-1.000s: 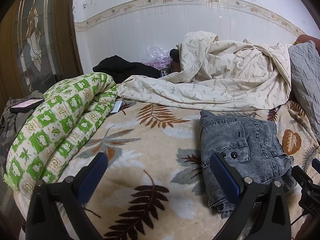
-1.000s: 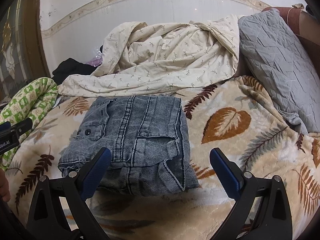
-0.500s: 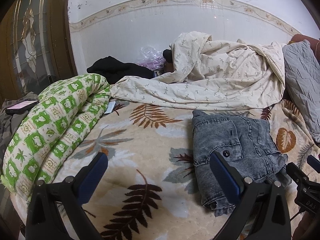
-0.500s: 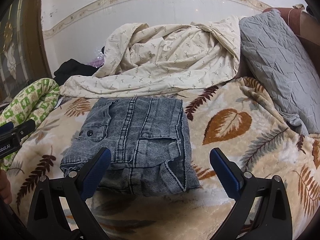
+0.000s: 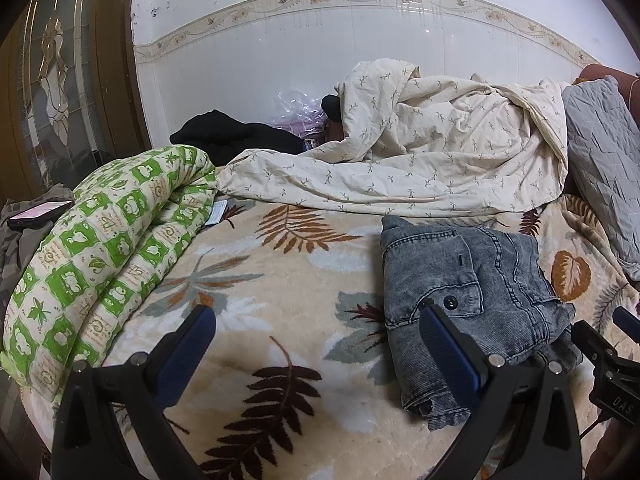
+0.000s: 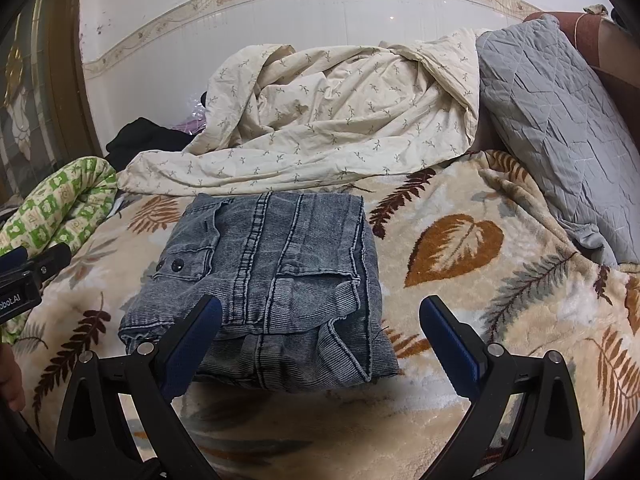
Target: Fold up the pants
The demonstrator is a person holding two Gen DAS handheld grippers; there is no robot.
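Pants [image 6: 272, 280] are lying folded into a compact stack on the bed's leaf-print blanket [image 6: 480, 300]; I am judging the folding essentially finished. I am holding my left claw [image 5: 316, 344] and right claw [image 6: 320, 332] spread apart, gripping nothing

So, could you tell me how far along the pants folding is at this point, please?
Folding looks done: the grey washed-denim pants lie as a compact, layered rectangle on the leaf-patterned fleece blanket. Nothing is in hand: the left hand-held gripper and right hand-held gripper are both open, clear of the fabric. What is left, at most, is tidying the looser near edge.
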